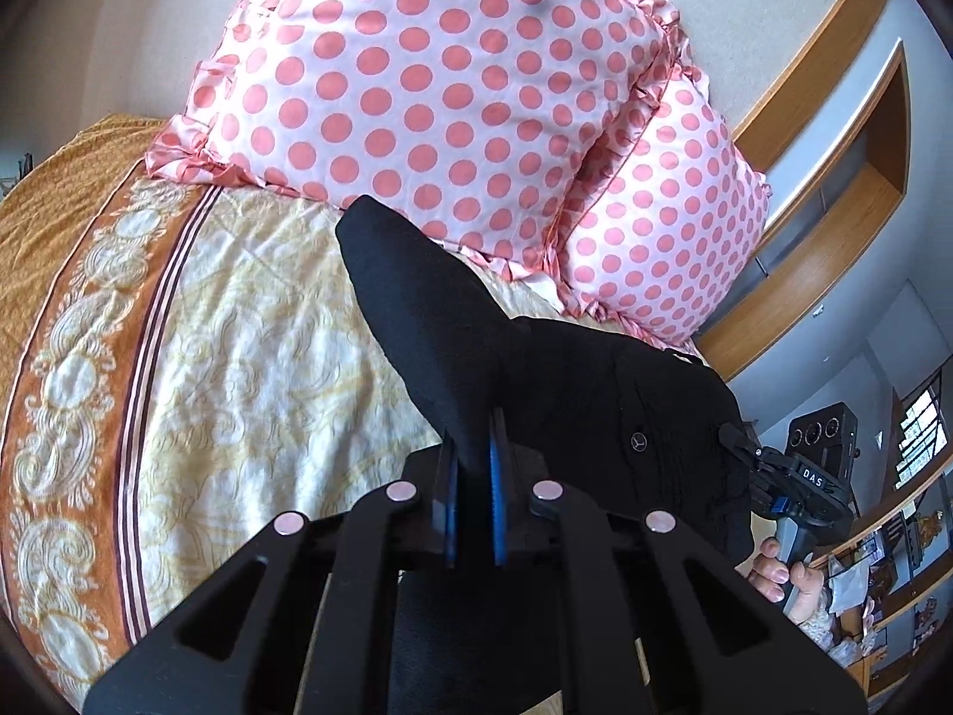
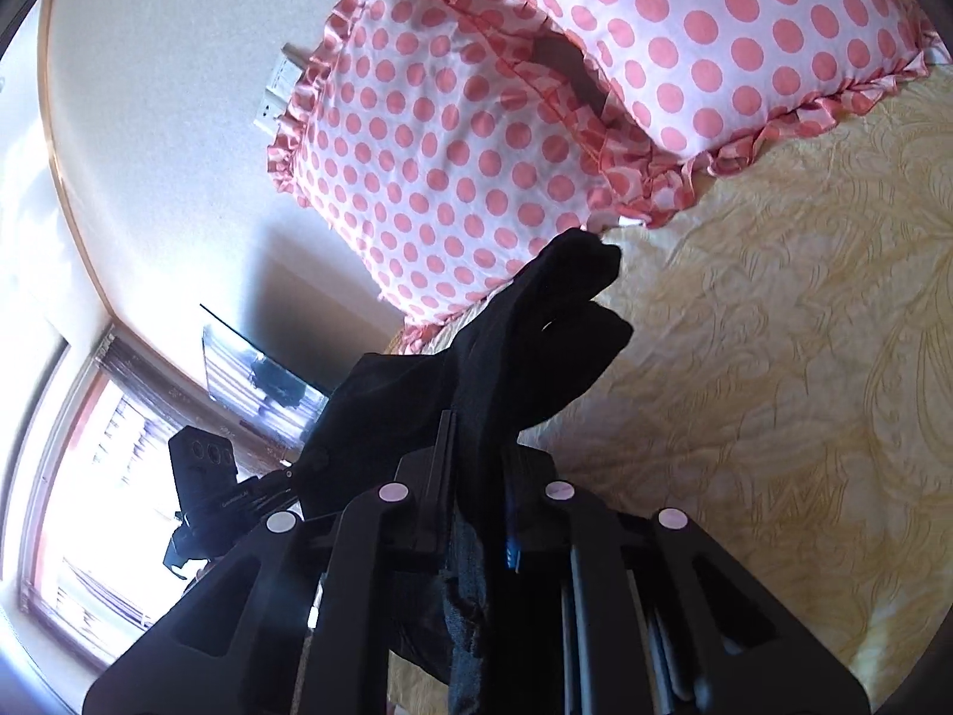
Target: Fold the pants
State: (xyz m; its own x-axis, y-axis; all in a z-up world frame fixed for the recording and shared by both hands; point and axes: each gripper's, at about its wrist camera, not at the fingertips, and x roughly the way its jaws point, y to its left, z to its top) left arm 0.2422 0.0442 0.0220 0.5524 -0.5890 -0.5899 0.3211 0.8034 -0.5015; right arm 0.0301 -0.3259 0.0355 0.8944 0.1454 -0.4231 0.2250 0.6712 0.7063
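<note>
The black pants (image 1: pixel 536 381) hang lifted above the bed, stretched between my two grippers. My left gripper (image 1: pixel 473 465) is shut on one edge of the fabric, which sticks up past its blue pads (image 1: pixel 495 476). A small round button (image 1: pixel 638 442) shows on the waist part. My right gripper (image 1: pixel 735 438) appears at the right of the left wrist view, shut on the other edge, with a hand on its handle. In the right wrist view my right gripper (image 2: pixel 476 435) is clamped on bunched black cloth (image 2: pixel 536 333). The left gripper (image 2: pixel 280 476) shows at the left there.
Two pink polka-dot pillows (image 1: pixel 429 71) (image 1: pixel 667 220) lie at the head of the bed, just beyond the pants. The bed has a cream and orange patterned cover (image 1: pixel 226 322). A wall, a wooden door frame (image 1: pixel 822 47) and a window (image 2: pixel 89 447) surround it.
</note>
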